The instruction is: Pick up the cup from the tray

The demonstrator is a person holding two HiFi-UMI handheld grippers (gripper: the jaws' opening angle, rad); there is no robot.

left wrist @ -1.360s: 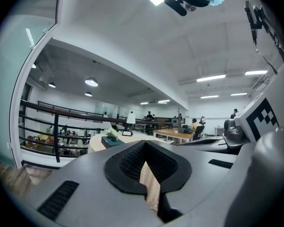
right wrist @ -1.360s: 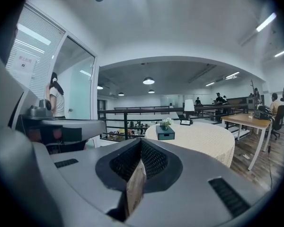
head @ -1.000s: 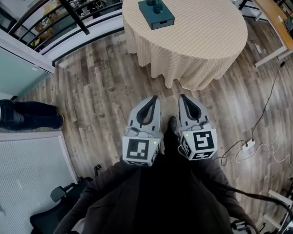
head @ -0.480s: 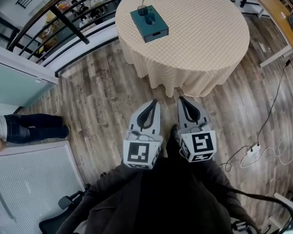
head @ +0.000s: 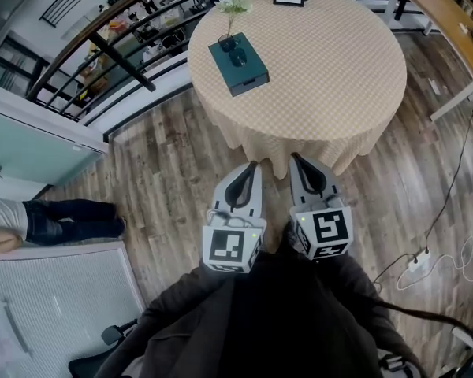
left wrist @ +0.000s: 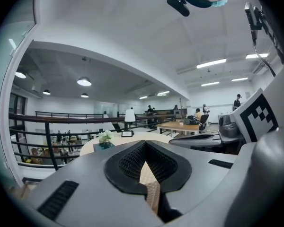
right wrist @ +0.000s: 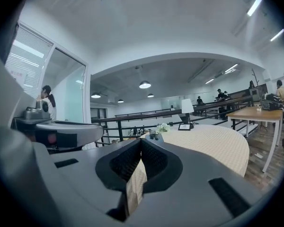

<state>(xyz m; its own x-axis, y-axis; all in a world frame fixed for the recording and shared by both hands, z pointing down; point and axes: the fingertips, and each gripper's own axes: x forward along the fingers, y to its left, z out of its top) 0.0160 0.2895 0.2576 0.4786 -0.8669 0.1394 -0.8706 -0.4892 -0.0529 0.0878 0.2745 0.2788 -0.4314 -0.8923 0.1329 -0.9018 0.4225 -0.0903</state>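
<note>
Holding nothing, left tool (head: 249, 167) and right tool (head: 296, 159) are closed; cup (head: 239, 55) stands on teal tray (head: 253, 74).

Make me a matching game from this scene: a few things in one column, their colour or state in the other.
Things:
1. tray
2. tablecloth
3. flowers
4. left tongs

Colour or state:
a. white
b. shut, holding nothing
c. teal
d. beige check

Pairs: 1-c, 2-d, 3-a, 4-b.
</note>
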